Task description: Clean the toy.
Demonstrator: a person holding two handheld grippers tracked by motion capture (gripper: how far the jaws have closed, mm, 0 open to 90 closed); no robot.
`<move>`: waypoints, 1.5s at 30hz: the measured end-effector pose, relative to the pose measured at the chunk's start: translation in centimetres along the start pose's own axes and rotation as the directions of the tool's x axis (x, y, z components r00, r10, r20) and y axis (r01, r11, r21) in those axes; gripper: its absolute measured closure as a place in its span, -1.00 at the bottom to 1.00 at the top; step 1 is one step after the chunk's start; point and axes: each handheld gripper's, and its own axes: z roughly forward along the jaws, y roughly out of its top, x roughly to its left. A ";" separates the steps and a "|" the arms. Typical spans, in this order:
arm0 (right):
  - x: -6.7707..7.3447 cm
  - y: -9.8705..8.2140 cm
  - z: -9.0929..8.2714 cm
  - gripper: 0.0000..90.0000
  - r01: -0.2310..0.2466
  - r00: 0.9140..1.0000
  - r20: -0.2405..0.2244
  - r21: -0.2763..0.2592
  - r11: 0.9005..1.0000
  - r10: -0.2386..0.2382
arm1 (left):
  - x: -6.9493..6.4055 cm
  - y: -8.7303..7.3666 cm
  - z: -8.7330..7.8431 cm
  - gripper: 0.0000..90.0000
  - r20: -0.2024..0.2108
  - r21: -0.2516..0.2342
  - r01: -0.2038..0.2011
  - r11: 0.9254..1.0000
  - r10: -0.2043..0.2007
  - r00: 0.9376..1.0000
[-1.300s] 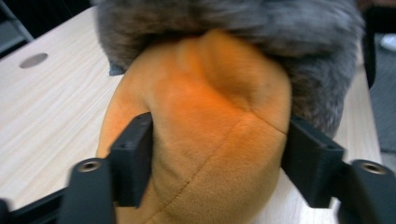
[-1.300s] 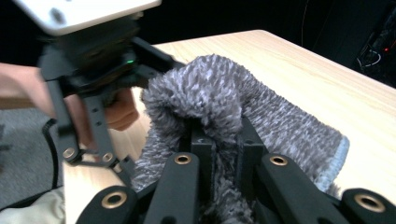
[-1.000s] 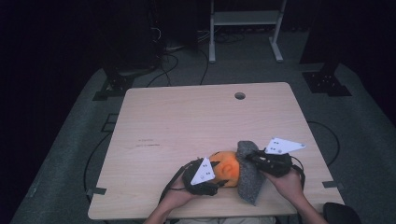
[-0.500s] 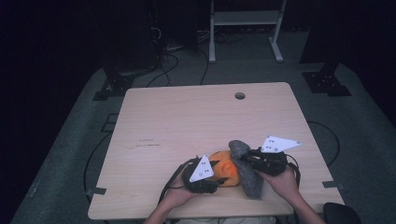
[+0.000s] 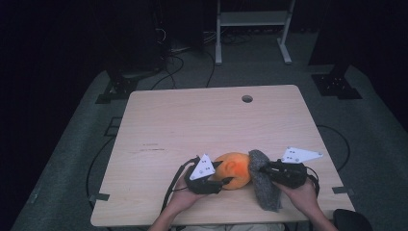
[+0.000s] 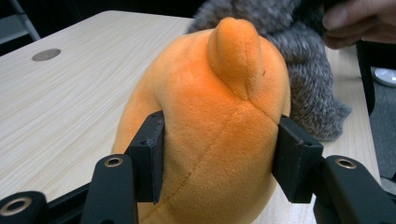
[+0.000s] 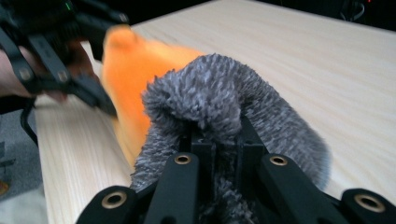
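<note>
An orange plush toy (image 5: 233, 169) lies near the table's front edge. My left gripper (image 5: 224, 174) comes at it from the left. Its jaws have just been closing, and the pads now press into both sides of the plush (image 6: 219, 116). A grey fuzzy cloth (image 5: 265, 185) hangs against the toy's right side and trails down to the table. My right gripper (image 5: 262, 169) is shut on the upper end of this cloth (image 7: 224, 98), which bulges over the jaws (image 7: 220, 144). The right gripper view also shows the orange toy (image 7: 130, 70) behind the cloth and the left gripper (image 7: 70, 70) farther off.
The light wooden table (image 5: 192, 120) has a round cable hole (image 5: 247, 98) near its far edge. Both hands reach in over the front edge. Beyond the table are dark stands, cables and a white frame (image 5: 250, 19) on the grey floor.
The left jaws have narrowed onto the orange toy. The right gripper has shifted slightly right with the grey cloth, which now covers less of the toy.
</note>
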 end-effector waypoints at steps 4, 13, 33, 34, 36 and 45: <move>-0.4 1.0 0.6 0.80 -0.001 1.000 0.016 -0.027 1.000 0.002 | 0.3 -0.1 -0.5 -0.01 0.002 0.000 0.011 1.000 -0.011 1.000; -0.3 0.9 1.5 0.80 -0.028 1.000 -0.003 -0.010 1.000 0.028 | 1.1 -0.2 -1.1 -0.01 -0.026 -0.020 0.068 0.997 -0.069 0.997; 1.1 2.6 1.1 0.80 0.041 0.999 0.011 -0.091 0.995 -0.040 | 1.5 0.1 0.9 -0.16 -0.041 0.031 0.092 0.995 -0.091 0.995; 1.9 3.2 1.1 0.80 0.074 0.997 0.009 -0.098 0.992 -0.074 | 1.2 0.3 1.1 -0.12 -0.051 0.040 0.081 0.996 -0.079 0.996; 3.2 4.0 1.4 0.80 0.126 0.992 -0.003 -0.102 0.987 -0.127 | 0.5 0.7 1.1 -0.06 -0.073 0.053 0.057 0.997 -0.053 0.996; -0.1 1.9 0.5 0.80 0.029 0.998 0.063 -0.065 0.997 -0.025 | 0.1 0.6 0.7 -0.20 -0.029 0.036 0.014 0.999 -0.013 0.999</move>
